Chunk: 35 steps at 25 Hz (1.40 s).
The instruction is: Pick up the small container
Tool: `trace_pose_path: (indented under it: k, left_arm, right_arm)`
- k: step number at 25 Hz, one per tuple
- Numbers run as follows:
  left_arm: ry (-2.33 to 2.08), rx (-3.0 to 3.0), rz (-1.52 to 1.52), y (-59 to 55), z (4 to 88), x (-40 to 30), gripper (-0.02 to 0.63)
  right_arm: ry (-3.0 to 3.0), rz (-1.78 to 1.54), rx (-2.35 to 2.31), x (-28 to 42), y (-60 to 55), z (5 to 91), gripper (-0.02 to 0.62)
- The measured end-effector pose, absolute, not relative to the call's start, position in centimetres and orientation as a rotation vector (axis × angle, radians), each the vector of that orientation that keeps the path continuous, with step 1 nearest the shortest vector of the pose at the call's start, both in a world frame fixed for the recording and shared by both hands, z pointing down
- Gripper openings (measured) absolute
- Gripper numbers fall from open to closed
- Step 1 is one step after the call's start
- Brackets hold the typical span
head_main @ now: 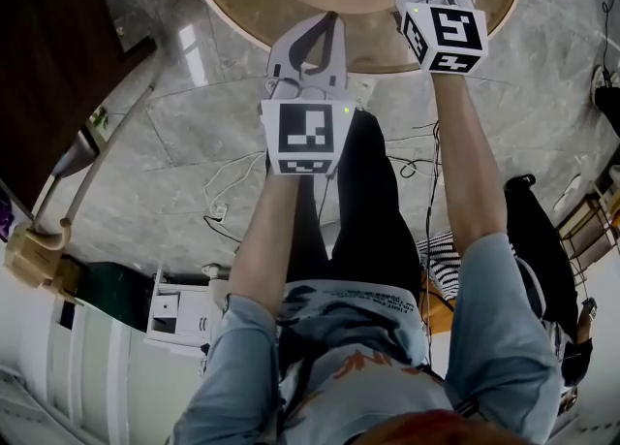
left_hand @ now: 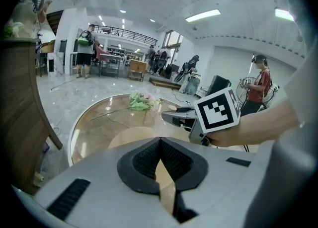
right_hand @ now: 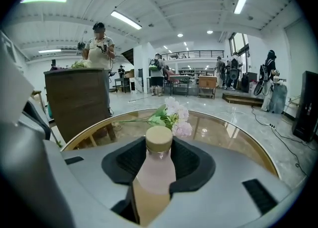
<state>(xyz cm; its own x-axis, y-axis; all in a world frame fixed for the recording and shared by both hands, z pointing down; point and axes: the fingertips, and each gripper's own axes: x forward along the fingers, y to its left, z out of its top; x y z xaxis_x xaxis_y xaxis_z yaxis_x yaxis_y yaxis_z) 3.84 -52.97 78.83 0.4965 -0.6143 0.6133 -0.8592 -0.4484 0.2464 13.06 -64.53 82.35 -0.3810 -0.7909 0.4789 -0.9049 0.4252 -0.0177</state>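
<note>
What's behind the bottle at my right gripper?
Behind the bottle, pink flowers lie on the glass table. Whatever sits directly behind the bottle's body is covered.

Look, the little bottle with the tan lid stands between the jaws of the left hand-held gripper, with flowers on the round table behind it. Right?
Wrong side: the little bottle stands between the jaws of the right hand-held gripper, as the right gripper view shows. The flowers do lie on the round table behind it.
</note>
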Motion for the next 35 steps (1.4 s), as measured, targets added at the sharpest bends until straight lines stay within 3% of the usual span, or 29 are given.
trace_pose_path:
  k: [22,35]
  left_arm:
    - [-1.244,2.215,0.601,-53.1,78.0,4.9,0.023]
    - [-1.399,2.247,0.49,-52.2,68.8,7.3,0.023]
  right_arm:
    - [-2.197,0.485,1.42,14.0,-63.1,82.0,0.15]
    - [-2.302,0.504,1.482,18.6,-57.0,69.9,0.15]
